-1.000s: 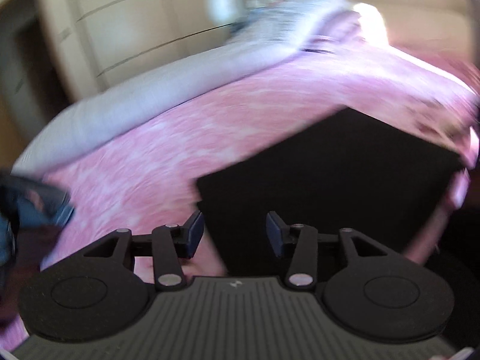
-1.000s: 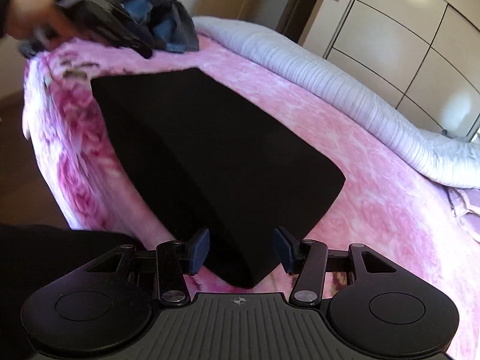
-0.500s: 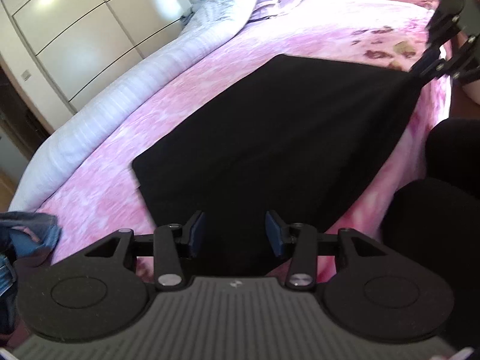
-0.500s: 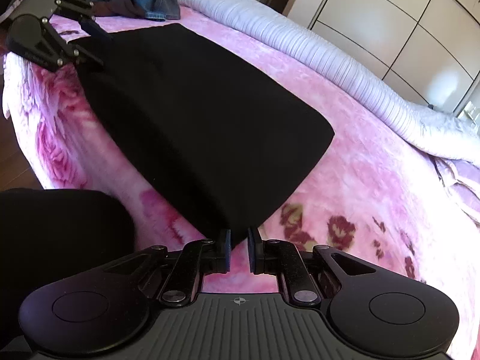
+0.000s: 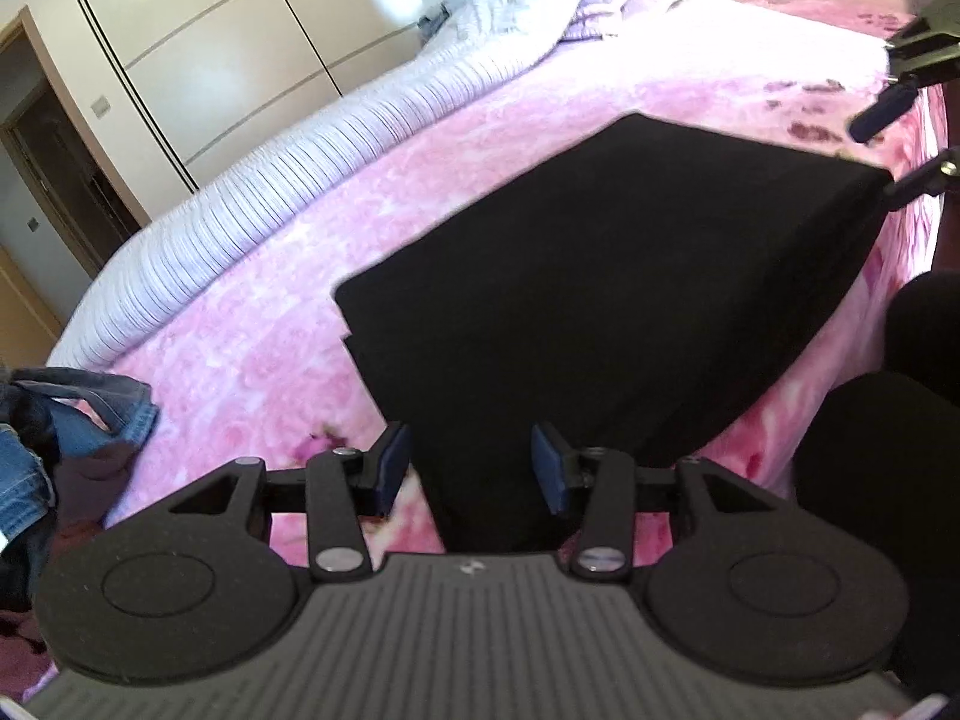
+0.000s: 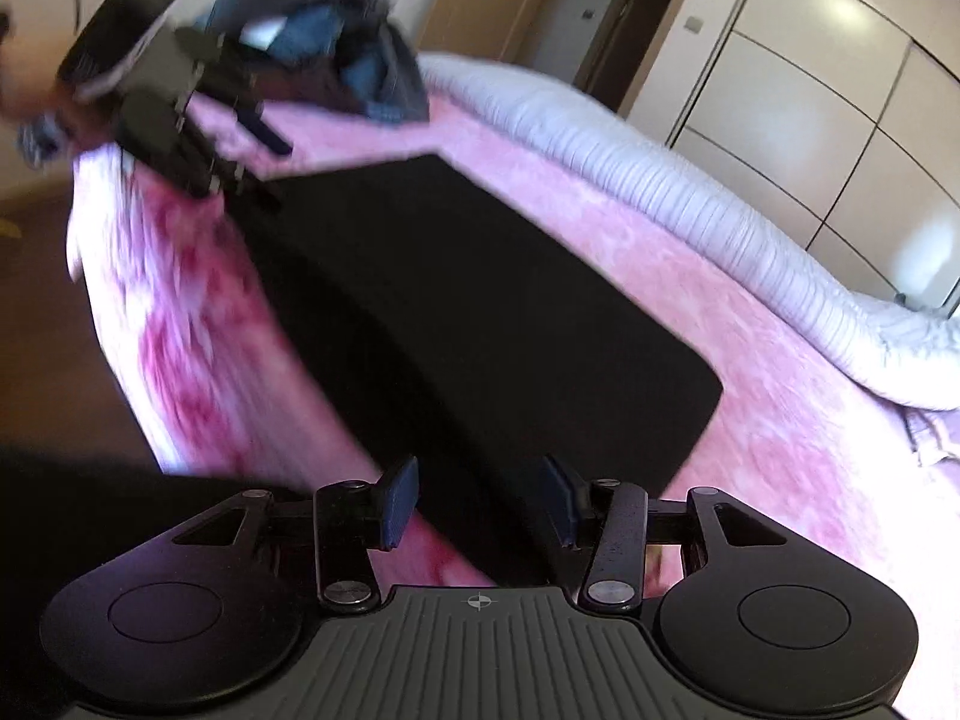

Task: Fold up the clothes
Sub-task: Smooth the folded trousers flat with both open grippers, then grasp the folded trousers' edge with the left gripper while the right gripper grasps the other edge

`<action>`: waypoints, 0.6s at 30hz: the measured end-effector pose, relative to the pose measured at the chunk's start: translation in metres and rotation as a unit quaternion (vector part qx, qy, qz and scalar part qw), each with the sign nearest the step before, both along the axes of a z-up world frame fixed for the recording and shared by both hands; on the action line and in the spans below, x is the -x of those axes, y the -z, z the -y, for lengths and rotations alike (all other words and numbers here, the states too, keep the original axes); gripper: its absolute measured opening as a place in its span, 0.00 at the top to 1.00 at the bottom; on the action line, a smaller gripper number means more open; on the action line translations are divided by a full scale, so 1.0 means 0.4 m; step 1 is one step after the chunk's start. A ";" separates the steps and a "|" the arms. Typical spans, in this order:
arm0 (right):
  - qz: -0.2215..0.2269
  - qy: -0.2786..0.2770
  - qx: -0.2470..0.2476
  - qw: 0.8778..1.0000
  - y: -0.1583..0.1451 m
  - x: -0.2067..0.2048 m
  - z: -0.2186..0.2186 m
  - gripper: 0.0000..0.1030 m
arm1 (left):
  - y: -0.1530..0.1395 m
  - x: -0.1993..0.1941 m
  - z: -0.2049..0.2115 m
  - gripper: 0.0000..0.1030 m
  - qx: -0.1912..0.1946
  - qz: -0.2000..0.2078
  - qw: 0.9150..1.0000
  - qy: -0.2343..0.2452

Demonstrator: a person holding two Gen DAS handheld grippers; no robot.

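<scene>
A black folded garment [image 5: 600, 276] lies flat on the pink blanket [image 5: 270, 330], near the bed's edge. My left gripper [image 5: 471, 462] hovers over its near corner, open, with the black cloth seen below the gap and the pads clear of it. My right gripper [image 6: 480, 492] is at the opposite corner of the garment [image 6: 450, 312]. Its jaws are opening, with cloth beneath them and not pinched. Each gripper shows in the other's view: the right gripper [image 5: 894, 147] at the far right corner, the left gripper [image 6: 258, 162] blurred at the upper left.
A pile of jeans [image 5: 36, 438] sits on the bed's corner by the left gripper. A lilac striped duvet [image 6: 690, 210] runs along the far side, before pale wardrobe doors [image 5: 210, 30]. The person's dark-clothed legs [image 5: 870, 510] stand against the bed edge.
The right jaws, nearly shut at the garment's corner half a second ago, have spread apart. The left jaws kept their gap. The garment still lies flat.
</scene>
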State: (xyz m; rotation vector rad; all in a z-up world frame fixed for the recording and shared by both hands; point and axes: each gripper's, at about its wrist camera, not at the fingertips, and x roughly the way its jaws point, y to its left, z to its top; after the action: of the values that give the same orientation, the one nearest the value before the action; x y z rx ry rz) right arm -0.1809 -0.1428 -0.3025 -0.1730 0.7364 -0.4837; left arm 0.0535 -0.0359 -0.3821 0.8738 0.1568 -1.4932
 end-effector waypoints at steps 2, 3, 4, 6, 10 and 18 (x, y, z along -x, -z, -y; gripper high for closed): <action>0.005 -0.012 0.004 1.000 -0.018 -0.032 0.011 0.55 | -0.010 -0.023 -0.019 0.60 -0.008 -0.047 0.999 -0.024; 0.007 -0.021 0.005 1.000 -0.024 -0.050 0.016 0.55 | -0.011 -0.038 -0.028 0.61 -0.012 -0.086 0.995 -0.043; 0.009 -0.030 0.006 1.000 -0.027 -0.069 0.020 0.55 | -0.011 -0.057 -0.035 0.61 -0.016 -0.133 0.989 -0.064; 0.007 -0.053 0.010 0.999 -0.026 -0.118 0.029 0.55 | -0.001 -0.082 -0.045 0.62 -0.018 -0.202 0.975 -0.095; -0.008 -0.108 0.033 0.994 -0.027 -0.241 0.075 0.55 | 0.018 -0.104 -0.040 0.76 -0.018 -0.271 0.955 -0.117; -0.018 -0.204 -0.002 0.979 -0.034 -0.533 0.252 0.42 | 0.041 -0.128 -0.035 0.74 -0.023 -0.315 0.937 -0.147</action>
State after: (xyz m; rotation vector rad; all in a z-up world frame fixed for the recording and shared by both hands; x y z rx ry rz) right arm 0.0325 -0.2438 -0.2888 -0.3222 0.7149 -0.0888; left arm 0.1046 -0.0219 -0.3986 0.3561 0.7652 -1.4414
